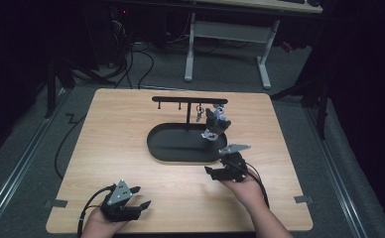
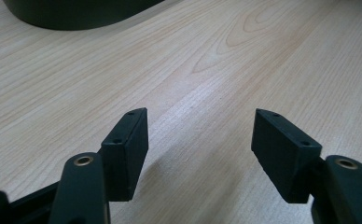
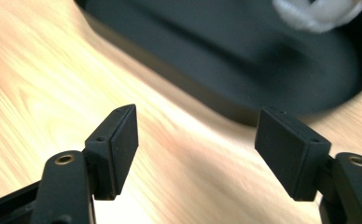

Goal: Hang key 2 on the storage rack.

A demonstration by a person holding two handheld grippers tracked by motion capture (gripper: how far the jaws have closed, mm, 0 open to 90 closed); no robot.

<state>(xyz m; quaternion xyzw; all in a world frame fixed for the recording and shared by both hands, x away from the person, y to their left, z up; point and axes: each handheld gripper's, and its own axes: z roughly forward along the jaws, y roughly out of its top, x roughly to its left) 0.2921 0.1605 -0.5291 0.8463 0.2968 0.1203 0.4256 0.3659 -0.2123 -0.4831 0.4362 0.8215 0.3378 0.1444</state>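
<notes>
A black oval base (image 1: 170,148) stands mid-table, and a thin post (image 1: 188,116) on it carries a crossbar (image 1: 170,99) with small hooks. At the bar's right end hangs a grey, blue and white toy figure (image 1: 215,123), with a small metal ring (image 1: 199,113) beside it. My right gripper (image 1: 216,168) is open just in front of the base's right end, held in a hand. In the right gripper view the jaws (image 3: 197,112) stand wide apart over bare wood, facing the base's rim (image 3: 170,70) and a blurred white piece (image 3: 319,14). My left gripper (image 1: 142,196) (image 2: 200,116) is open and empty near the front left edge.
The wooden table (image 1: 106,148) has tape marks at its front corners (image 1: 55,203). Cables (image 1: 66,139) trail over the left side onto the floor. A white desk frame (image 1: 225,49) stands behind the table. The base's edge (image 2: 76,14) shows in the left gripper view.
</notes>
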